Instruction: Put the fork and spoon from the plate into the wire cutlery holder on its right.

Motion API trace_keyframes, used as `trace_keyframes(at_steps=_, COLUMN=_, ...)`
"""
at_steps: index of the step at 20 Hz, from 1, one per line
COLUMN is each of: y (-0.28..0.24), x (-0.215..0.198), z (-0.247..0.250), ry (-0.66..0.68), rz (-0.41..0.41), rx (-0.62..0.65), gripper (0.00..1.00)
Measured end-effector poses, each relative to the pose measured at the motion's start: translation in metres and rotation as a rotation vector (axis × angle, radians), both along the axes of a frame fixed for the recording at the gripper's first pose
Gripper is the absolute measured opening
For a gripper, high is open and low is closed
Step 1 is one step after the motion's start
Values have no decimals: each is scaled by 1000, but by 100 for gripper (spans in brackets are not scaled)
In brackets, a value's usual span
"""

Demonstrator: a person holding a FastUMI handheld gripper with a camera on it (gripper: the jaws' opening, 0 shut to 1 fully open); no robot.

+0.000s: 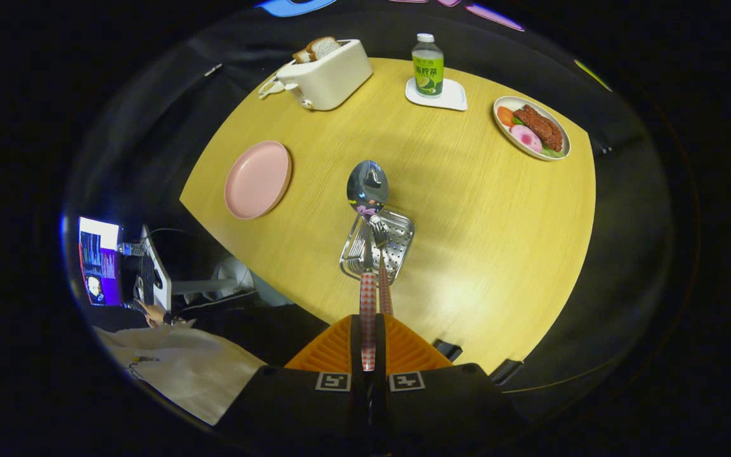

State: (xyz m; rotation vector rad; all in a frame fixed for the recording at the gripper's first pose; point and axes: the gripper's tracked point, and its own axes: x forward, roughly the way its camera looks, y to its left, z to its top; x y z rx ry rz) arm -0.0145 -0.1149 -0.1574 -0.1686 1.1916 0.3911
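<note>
Two utensils concern me: I have the claw (pixel 368 346) pinched closed on the checked handle of the spoon (pixel 367 188), bowl pointing away so it hangs above the holder (pixel 397 244), which sits mid-counter nearer the close edge. The fork (pixel 382 273) already rests in the holder, handle leaning toward me. I judge the high grip on the handle lets the bowl drop in first. The pink plate (pixel 257 179) lies bare near the left edge of the counter (pixel 480 209), so only this drop remains.

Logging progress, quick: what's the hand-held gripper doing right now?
Hand-held gripper: closed on the spoon by its checked handle, above the wire cutlery holder.
</note>
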Motion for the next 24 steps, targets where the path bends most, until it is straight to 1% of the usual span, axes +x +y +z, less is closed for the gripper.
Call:
trace_keyframes(at_steps=4, y=-11, x=5, z=-6, ry=88, rz=63, rx=-38, gripper=7)
trace_keyframes(at_steps=10, y=-18, x=-1, z=-20, ry=240, rz=114, rx=-57, gripper=7)
trace_keyframes(at_steps=14, y=-17, x=-5, z=-28, ry=319, rz=110, rx=-55, gripper=8)
trace_keyframes(at_steps=18, y=-20, x=-9, z=-33, ry=404, rz=136, rx=-88, gripper=8)
trace_keyframes(at_steps=21, y=-18, x=-5, z=-35, ry=448, rz=120, rx=-99, gripper=8)
trace_keyframes(at_steps=24, y=-14, x=0, z=-34, ry=485, rz=83, rx=-91, gripper=8)
